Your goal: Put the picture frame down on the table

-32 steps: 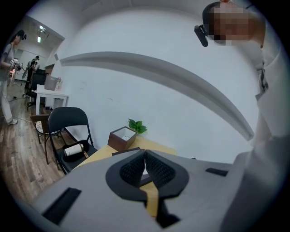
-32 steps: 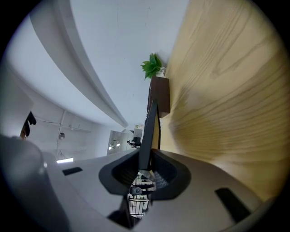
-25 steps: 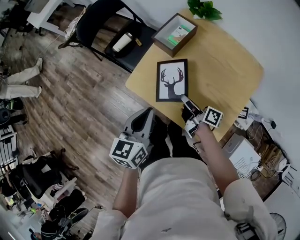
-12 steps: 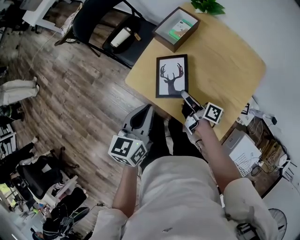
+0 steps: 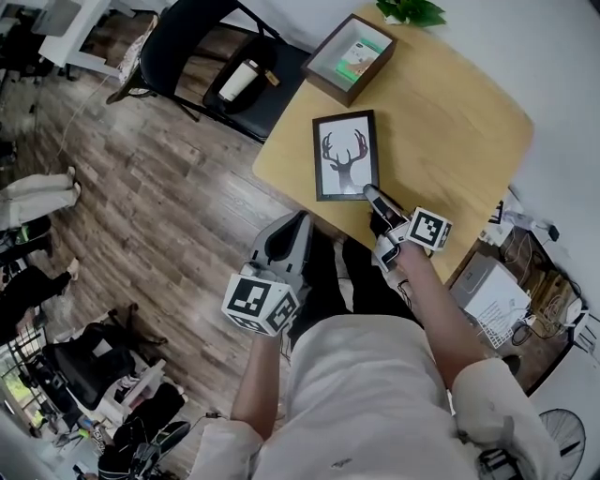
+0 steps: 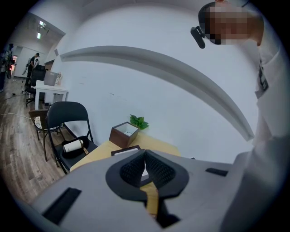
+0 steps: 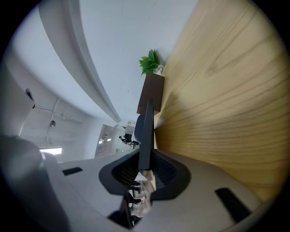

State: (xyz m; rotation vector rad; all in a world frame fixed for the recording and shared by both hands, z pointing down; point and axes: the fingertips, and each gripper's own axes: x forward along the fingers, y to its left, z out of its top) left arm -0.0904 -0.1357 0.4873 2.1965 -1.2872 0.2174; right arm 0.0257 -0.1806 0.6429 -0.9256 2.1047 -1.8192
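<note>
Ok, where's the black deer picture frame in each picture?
Head view: the black deer picture frame is upper middle, its near edge in the right gripper.
Left gripper view: small, just above the left gripper.
Right gripper view: edge-on between the jaws.
Shared landmark: the green leafy plant.

one deer picture frame (image 5: 345, 156), one wooden table (image 5: 459, 122), one open brown box (image 5: 330, 84), one green plant (image 5: 412, 11), one black folding chair (image 5: 183, 37), one white bottle (image 5: 234, 81), two grippers, left gripper (image 5: 292, 231), right gripper (image 5: 369, 193)
</note>
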